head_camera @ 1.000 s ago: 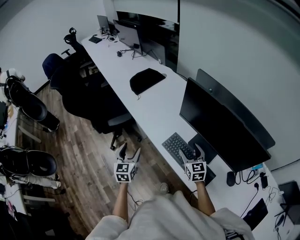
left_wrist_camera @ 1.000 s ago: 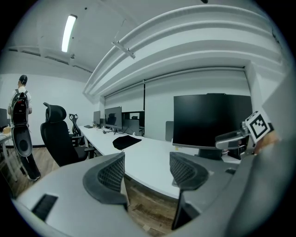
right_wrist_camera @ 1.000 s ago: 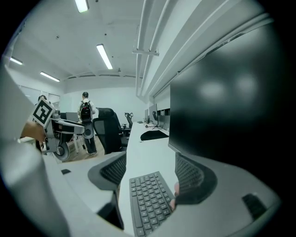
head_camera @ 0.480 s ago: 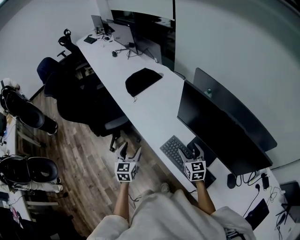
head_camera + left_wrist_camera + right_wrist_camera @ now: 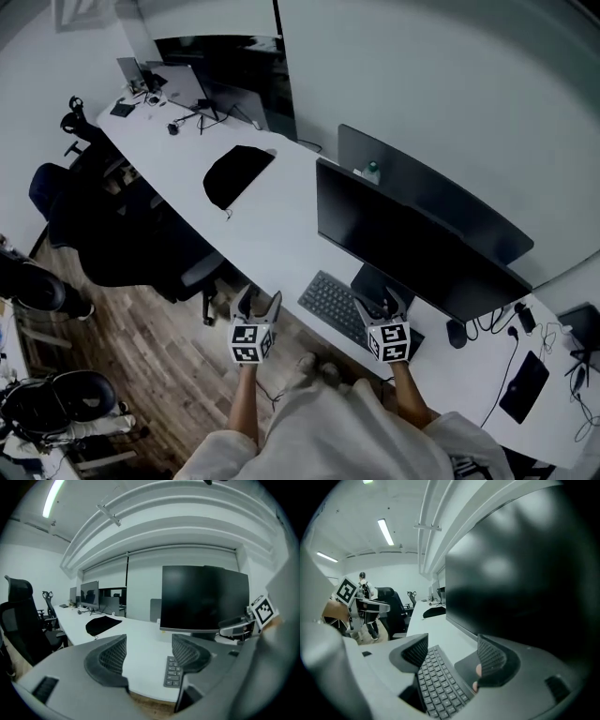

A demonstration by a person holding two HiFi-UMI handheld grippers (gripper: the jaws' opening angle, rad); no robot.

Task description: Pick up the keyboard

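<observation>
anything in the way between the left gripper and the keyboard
Nothing visible. The left gripper, jaws apart and empty, faces the keyboard across a bare stretch of the white desk only.

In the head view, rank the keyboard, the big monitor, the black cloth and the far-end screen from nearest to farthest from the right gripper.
From the right gripper:
1. keyboard, below its jaws
2. big monitor, just behind
3. black cloth, mid-desk, leftward
4. far-end screen, top left

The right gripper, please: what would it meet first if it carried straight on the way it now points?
Most likely the keyboard, just ahead of the right gripper, whose open jaws tilt down toward it; depth is hard to judge.
</observation>
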